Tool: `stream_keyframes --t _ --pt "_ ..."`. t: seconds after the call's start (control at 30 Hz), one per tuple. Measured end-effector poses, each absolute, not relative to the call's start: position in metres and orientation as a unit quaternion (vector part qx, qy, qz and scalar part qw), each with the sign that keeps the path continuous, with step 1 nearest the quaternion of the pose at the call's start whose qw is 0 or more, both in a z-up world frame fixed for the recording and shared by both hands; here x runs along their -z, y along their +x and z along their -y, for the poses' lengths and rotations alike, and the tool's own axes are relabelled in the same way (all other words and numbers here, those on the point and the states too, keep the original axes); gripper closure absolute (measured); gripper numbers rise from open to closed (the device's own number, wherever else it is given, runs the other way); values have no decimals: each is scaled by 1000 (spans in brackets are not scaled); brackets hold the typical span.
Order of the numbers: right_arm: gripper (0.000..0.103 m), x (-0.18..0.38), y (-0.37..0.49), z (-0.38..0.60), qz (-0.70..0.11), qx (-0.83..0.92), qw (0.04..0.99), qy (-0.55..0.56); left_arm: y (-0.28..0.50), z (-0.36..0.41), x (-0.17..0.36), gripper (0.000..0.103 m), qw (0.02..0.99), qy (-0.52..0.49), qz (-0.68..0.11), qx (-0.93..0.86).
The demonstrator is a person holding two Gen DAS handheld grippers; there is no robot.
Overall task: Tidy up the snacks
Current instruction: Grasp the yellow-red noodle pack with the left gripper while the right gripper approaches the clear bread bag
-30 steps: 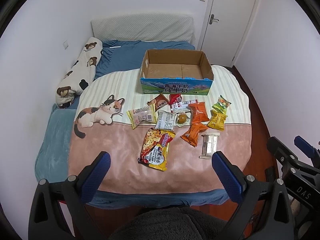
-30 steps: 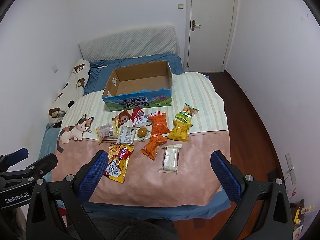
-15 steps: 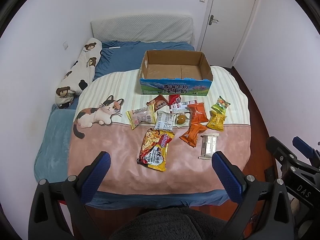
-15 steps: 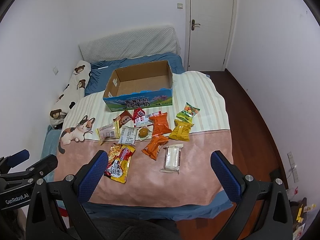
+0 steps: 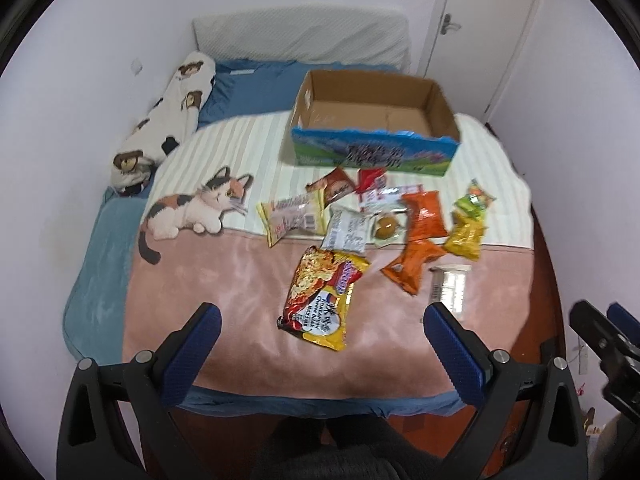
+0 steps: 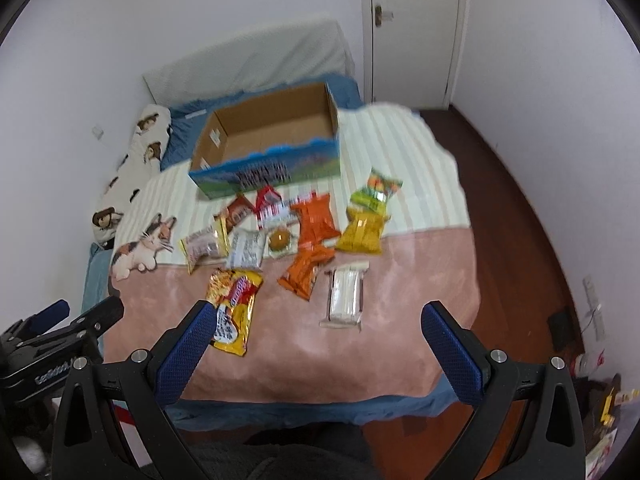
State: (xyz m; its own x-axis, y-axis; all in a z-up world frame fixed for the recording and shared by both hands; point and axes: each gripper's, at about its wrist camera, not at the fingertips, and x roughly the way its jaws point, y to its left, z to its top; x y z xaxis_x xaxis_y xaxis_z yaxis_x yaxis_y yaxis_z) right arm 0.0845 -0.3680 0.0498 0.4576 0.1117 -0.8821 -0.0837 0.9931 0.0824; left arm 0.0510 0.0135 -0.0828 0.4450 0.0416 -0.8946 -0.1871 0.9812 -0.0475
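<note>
Several snack packets lie in the middle of the bed: a yellow-red noodle pack [image 5: 322, 294] [image 6: 234, 308], orange packets [image 5: 416, 266] [image 6: 308, 268], a clear white packet [image 5: 448, 288] [image 6: 347, 294], yellow and green bags [image 5: 466, 232] [image 6: 366, 224]. Behind them stands an open cardboard box [image 5: 372, 152] [image 6: 268, 168], nothing inside it. My left gripper [image 5: 320, 328] hovers open above the near bed edge, short of the noodle pack. My right gripper [image 6: 320, 326] is open too, just short of the white packet. Neither holds anything.
The blanket [image 5: 224, 280] has a cat picture [image 5: 196, 212] at the left. A bear-print pillow [image 5: 164, 120] lies along the left wall. A white door [image 6: 416, 32] and dark wooden floor [image 6: 520, 208] are on the right. A dark-clothed lap shows at the bottom.
Both grippers have moved forward and lower toward the bed, so the snacks and box look larger and slightly blurred. Nothing on the bed has moved; both stay open.
</note>
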Motion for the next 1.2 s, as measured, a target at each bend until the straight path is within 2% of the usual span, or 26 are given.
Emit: stream_keyframes --t 0.27,0.5,0.67,0.8,1.13,1.2 --pt "0 74 133 366 -605 -62 792 56 103 -35 196 0 792 -64 -602 -80" --pt "0 170 169 365 -648 -54 756 78 139 -35 290 0 751 -69 -654 -64" --pt "0 197 191 367 -662 -55 743 74 155 -30 347 0 718 -101 -687 -46" --pt "0 208 202 368 -669 -60 737 74 162 -24 378 0 705 -78 -703 -47" --pt "0 214 205 364 -678 -80 728 60 163 -33 401 0 704 -99 -702 -32" --pt "0 212 206 363 -676 -81 730 59 163 -39 393 7 724 -109 -680 -52"
